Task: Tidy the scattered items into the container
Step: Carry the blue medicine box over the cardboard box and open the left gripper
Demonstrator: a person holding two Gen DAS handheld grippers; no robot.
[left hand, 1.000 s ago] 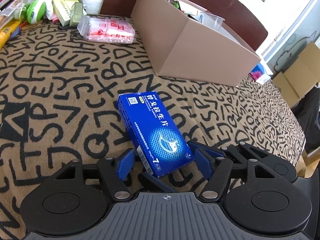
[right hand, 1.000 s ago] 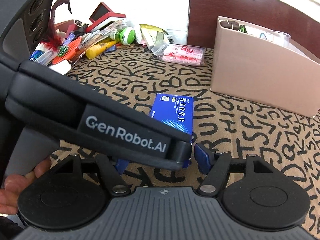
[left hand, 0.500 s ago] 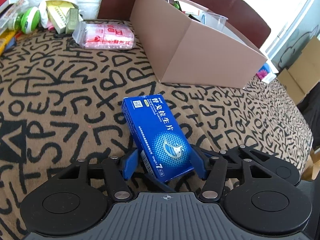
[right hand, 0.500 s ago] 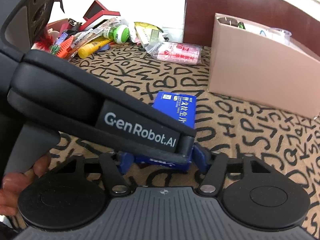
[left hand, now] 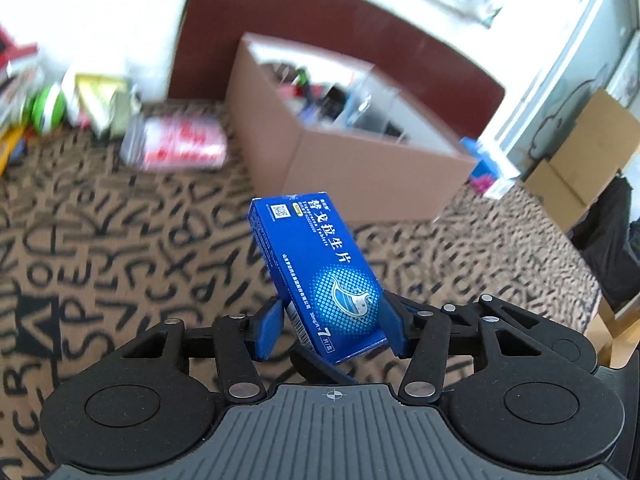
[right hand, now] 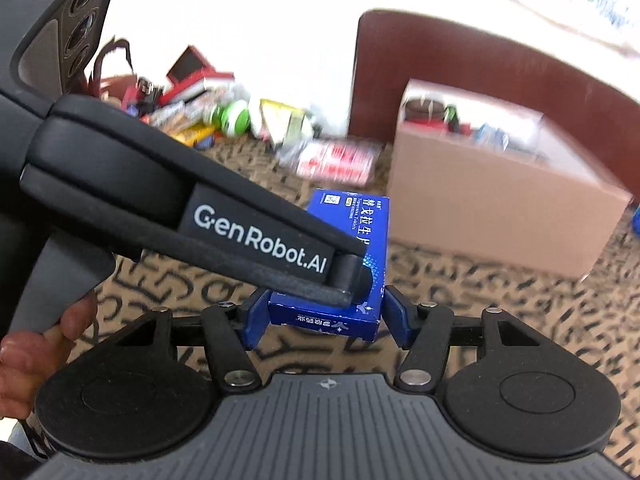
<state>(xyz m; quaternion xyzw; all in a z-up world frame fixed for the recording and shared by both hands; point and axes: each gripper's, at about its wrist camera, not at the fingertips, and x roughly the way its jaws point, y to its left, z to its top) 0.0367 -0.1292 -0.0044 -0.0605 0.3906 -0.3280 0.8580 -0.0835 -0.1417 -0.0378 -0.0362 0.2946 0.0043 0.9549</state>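
A blue medicine box [left hand: 316, 264] hangs tilted above the letter-patterned tablecloth [left hand: 100, 240], its far end raised. My left gripper [left hand: 331, 328] has its blue pads against the box's near end, and its jaws are closing. In the right wrist view the same blue box [right hand: 360, 216] sits between the pads of my right gripper [right hand: 325, 320], which is shut on it. The left gripper's black body [right hand: 240, 232] crosses over the box there. Behind stands the open cardboard box [left hand: 360, 168], seen again as the cardboard box [right hand: 500, 216], with several items inside.
A pink packet [left hand: 180, 144], a green ball [left hand: 48, 108] and a pile of loose items [right hand: 192, 120] lie at the table's far left. A dark brown chair back [left hand: 360, 52] rises behind the cardboard box. Folded cartons [left hand: 580, 160] stand off the right edge. A hand [right hand: 32, 360] grips the left handle.
Both grippers' pads have moved in onto the blue box's near end. The box has come up off the cloth with both grippers, and the cardboard box's inside now shows.
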